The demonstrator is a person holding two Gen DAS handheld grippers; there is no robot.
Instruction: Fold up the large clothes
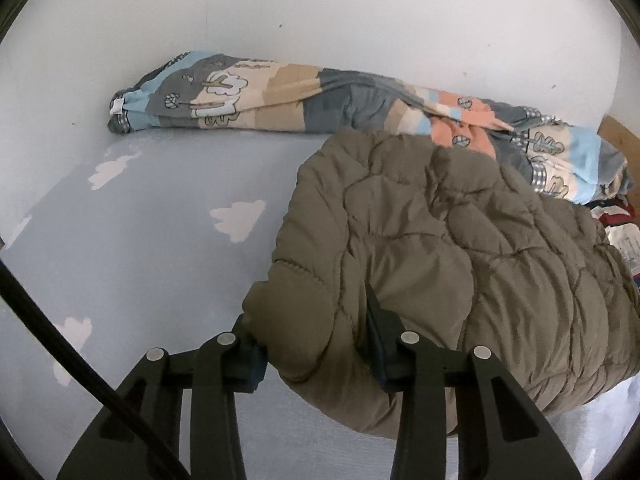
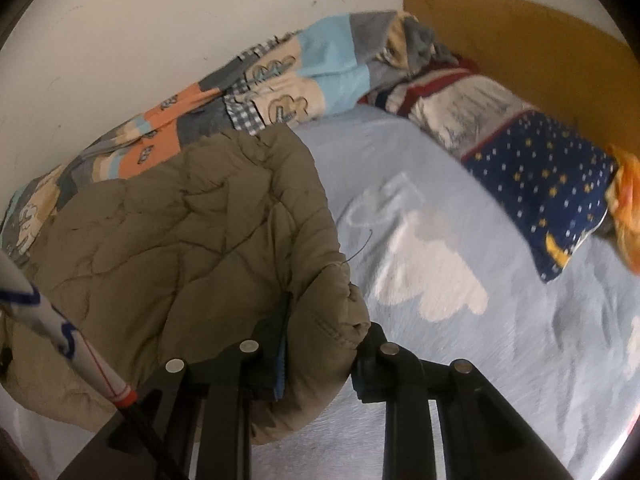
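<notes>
An olive-brown quilted puffer jacket [image 1: 460, 248] lies bunched on a light blue bed sheet [image 1: 152, 240] with white clouds. My left gripper [image 1: 310, 328] is shut on the jacket's near left edge, with thick padded fabric bulging between its fingers. The same jacket [image 2: 180, 240] fills the left half of the right wrist view. My right gripper [image 2: 326, 328] is shut on its near right edge, where the fabric wraps between the fingers. Both held edges look lifted slightly off the sheet [image 2: 460, 280].
A rolled patchwork quilt [image 1: 280, 92] lies along the white wall behind the jacket, also in the right wrist view [image 2: 280, 88]. A star-patterned navy pillow [image 2: 540, 184] and an orange cloth [image 2: 626, 208] sit by the wooden headboard [image 2: 520, 40].
</notes>
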